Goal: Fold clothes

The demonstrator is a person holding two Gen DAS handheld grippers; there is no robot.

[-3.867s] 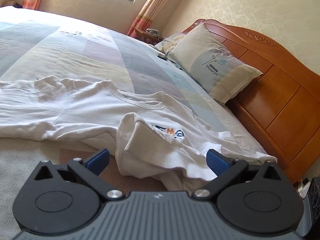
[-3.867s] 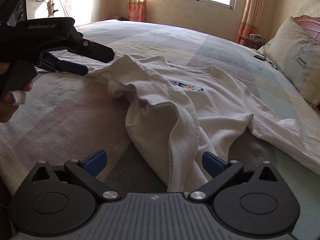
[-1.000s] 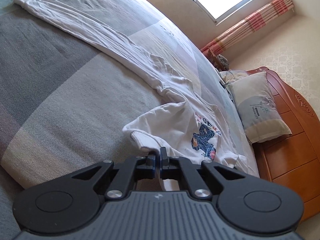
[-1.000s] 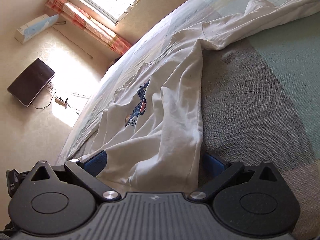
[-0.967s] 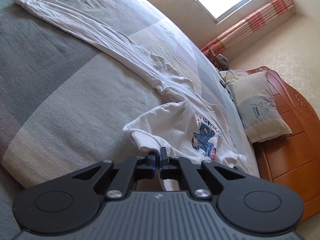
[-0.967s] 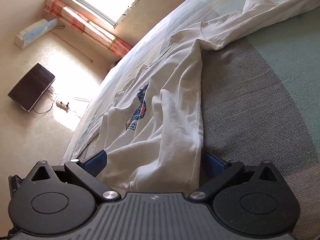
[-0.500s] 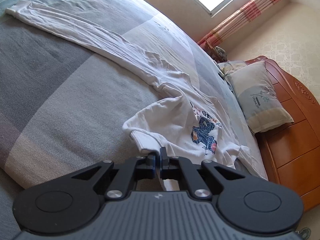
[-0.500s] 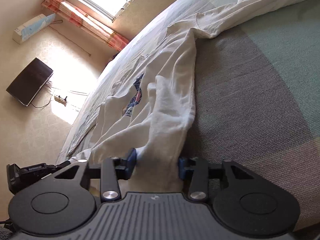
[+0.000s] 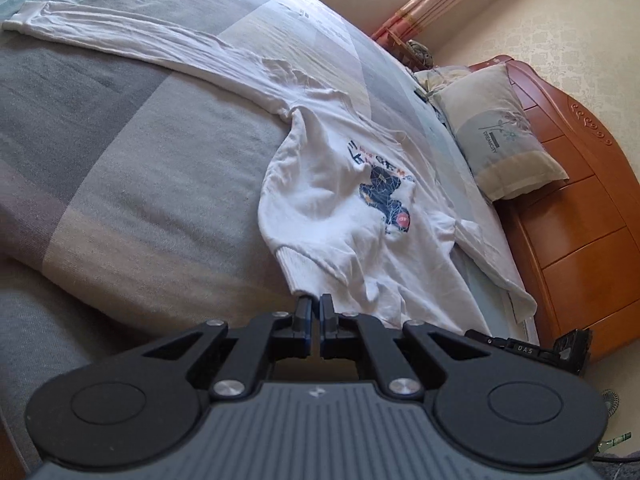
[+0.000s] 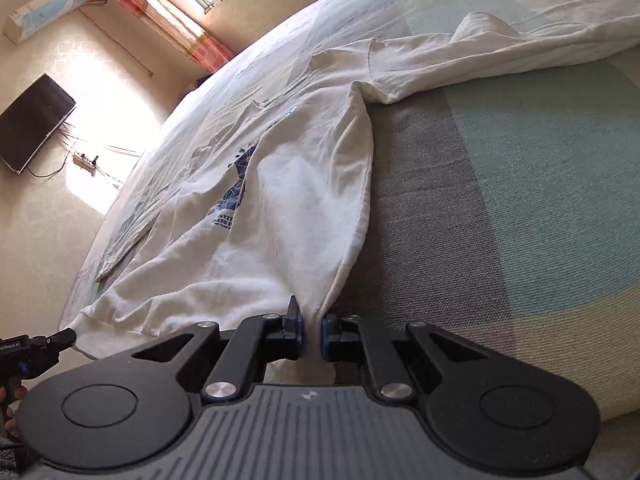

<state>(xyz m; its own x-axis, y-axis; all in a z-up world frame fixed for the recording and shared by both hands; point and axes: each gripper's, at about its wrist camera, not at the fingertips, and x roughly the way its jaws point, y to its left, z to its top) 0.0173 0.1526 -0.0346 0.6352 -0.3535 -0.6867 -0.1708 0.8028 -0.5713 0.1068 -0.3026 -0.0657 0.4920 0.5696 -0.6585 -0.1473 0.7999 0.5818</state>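
A white long-sleeved sweatshirt (image 9: 340, 200) of soft, slightly fuzzy cotton lies spread and rumpled on the bed (image 9: 140, 184), directly ahead of both tools. Its hem is a thicker ribbed knit band (image 9: 298, 270), and a dark blue geometric print (image 9: 386, 196) with small orange marks sits on the chest.

The left gripper (image 9: 314, 312) is clenched on the ribbed hem at one bottom corner, its black fingers with blue pads drawn almost together with only a thin fold of cloth between them. Beyond its tips the body of the garment bunches into shallow creases, and one sleeve (image 9: 132, 40) runs away to the far left as a long, flattened, wrinkled strip.

The right gripper (image 10: 312, 330) pinches the other bottom corner; a gathered wad of fabric fills the narrow gap between its pads and fans out ahead into a smooth, taut slope. The second sleeve (image 10: 500, 56) stretches off to the far right of that tool.

The bedcover is a coarse woven cloth in broad grey, beige and pale green blocks. Ahead and to the right of the left tool a plump printed pillow (image 9: 500, 132) leans against a glossy, carved orange-brown wooden headboard (image 9: 580, 220).
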